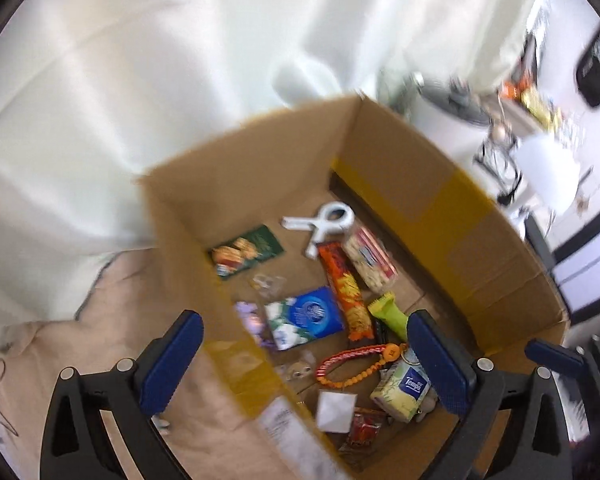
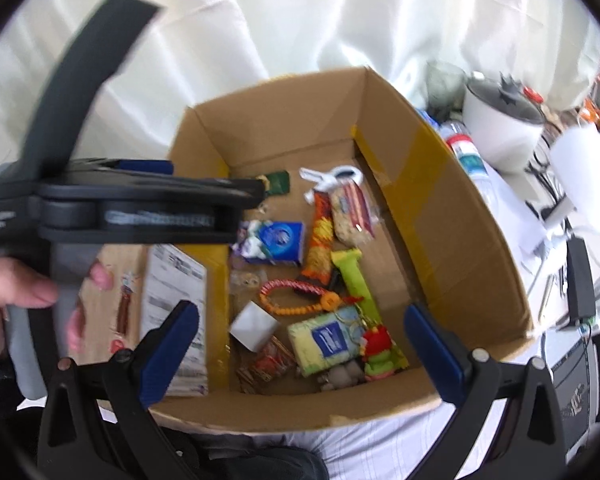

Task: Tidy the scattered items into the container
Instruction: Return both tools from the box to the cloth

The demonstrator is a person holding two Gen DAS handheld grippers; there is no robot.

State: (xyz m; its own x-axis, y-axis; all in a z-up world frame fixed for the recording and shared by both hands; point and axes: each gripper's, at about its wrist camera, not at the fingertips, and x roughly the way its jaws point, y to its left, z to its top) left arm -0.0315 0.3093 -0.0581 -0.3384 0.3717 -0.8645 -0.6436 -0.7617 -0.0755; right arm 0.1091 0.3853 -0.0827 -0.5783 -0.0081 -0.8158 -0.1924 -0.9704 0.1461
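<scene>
The left gripper (image 1: 306, 364) was wide open over the near left wall of the cardboard box (image 1: 440, 200). Nothing was between its blue pads, and they touched nothing. The right gripper (image 2: 302, 348) was wide open too, above the near end of the box, and it held nothing. In the right wrist view a hand (image 2: 16, 304) held the left gripper's grey handle at the left side.

The things lay on the floor of the box. Nearest was a green tissue pack (image 2: 326, 340), with a red and green toy (image 2: 378, 350) touching its right side and a white cube (image 2: 254, 326) to its left. A little farther lay an orange bead strap (image 2: 296, 298), stretched left to right. A green wrapped bar (image 2: 354, 280) and an orange snack bar (image 2: 320, 240) both had their long sides running near to far. A blue packet (image 2: 278, 240) lay left of the orange bar. At the far end were a peanut bag (image 2: 352, 214), a white clip (image 2: 332, 178) and a dark green packet (image 2: 278, 182).

The left gripper hid part of the green packet and the box's left wall. Both pictures were blurry, so the small clear bits on the box floor were hard to make out.
</scene>
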